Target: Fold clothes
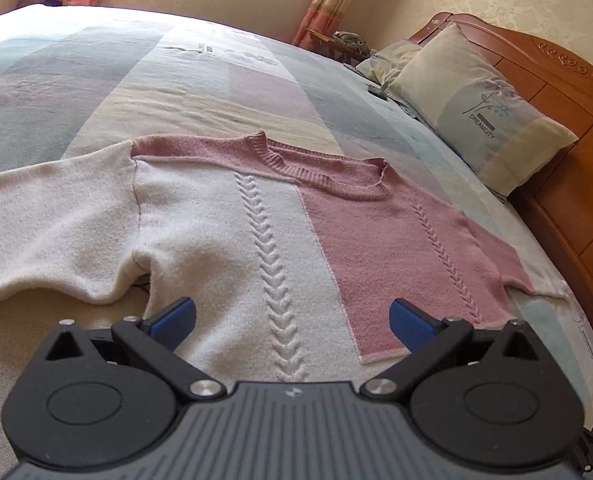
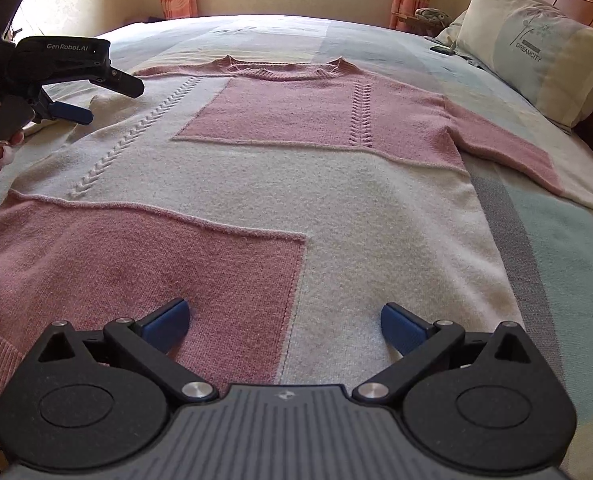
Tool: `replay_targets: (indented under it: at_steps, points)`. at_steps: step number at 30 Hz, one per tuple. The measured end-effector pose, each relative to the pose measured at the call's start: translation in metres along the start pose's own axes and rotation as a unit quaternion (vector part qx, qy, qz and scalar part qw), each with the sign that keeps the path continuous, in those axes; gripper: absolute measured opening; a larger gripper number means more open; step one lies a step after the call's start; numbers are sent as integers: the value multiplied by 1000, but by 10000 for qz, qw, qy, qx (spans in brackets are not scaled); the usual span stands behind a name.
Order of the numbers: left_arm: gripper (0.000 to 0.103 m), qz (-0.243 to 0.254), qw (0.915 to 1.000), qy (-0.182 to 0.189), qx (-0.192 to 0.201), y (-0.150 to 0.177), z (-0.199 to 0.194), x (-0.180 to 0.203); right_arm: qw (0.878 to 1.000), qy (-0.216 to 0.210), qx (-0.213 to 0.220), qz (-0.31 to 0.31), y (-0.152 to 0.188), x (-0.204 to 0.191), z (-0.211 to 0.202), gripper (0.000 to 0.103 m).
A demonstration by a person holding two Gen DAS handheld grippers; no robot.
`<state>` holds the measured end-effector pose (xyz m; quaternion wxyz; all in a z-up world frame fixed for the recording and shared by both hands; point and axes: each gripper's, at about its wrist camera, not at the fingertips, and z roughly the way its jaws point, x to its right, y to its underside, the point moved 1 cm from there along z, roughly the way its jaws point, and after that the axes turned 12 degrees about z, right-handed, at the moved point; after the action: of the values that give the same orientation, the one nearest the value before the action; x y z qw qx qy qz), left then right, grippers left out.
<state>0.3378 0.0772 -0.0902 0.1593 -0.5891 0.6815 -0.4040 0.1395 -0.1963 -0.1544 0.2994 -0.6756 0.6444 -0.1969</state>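
Right wrist view: sweater point(image 2: 280, 184) flat on bed point(image 2: 556, 264), just ahead of both wide-open hand-held grippers.

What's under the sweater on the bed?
The sweater lies flat on a bedspread with pastel blocks, which shows all around it. Whatever is beneath the sweater's body is covered, so nothing else can be confirmed there.

Left tool point(image 1: 292, 322) gapes wide above pink-and-white sweater point(image 1: 232, 236) spread flat on bed point(image 1: 176, 80)
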Motion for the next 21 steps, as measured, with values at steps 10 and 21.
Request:
replay_targets:
  at_steps: [10,21]
  points:
    - [101,-591,9980,-170,-126,-12,21,-40,10000,34,61,47,-1,-1,3,103]
    - [102,-1372,9888,-313,-497,11,-20,-90,9999,74,110,68,0,-2,3,103]
